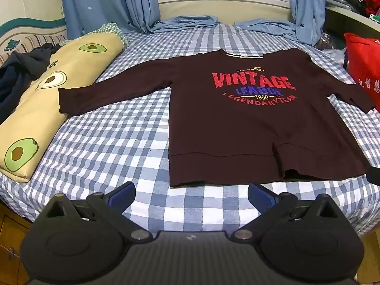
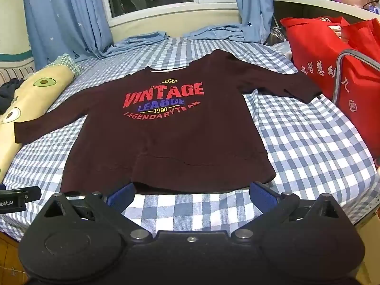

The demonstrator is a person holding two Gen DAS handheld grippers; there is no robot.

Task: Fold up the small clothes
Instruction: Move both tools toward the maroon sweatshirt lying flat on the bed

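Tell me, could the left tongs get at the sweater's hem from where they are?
Probably yes. The left tongs stand open just short of the sweater, with only bare checked sheet between them and its hem.

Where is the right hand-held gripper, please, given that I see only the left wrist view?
Observer: The right hand-held gripper hangs open at the near hem of the dark maroon long-sleeved sweatshirt, holding nothing.
Operator: Thank you. And what does the red fabric bag look like beyond my picture's edge?
Observer: The red fabric bag stands tall at the bedside, and a grey curved trim runs over its near part.
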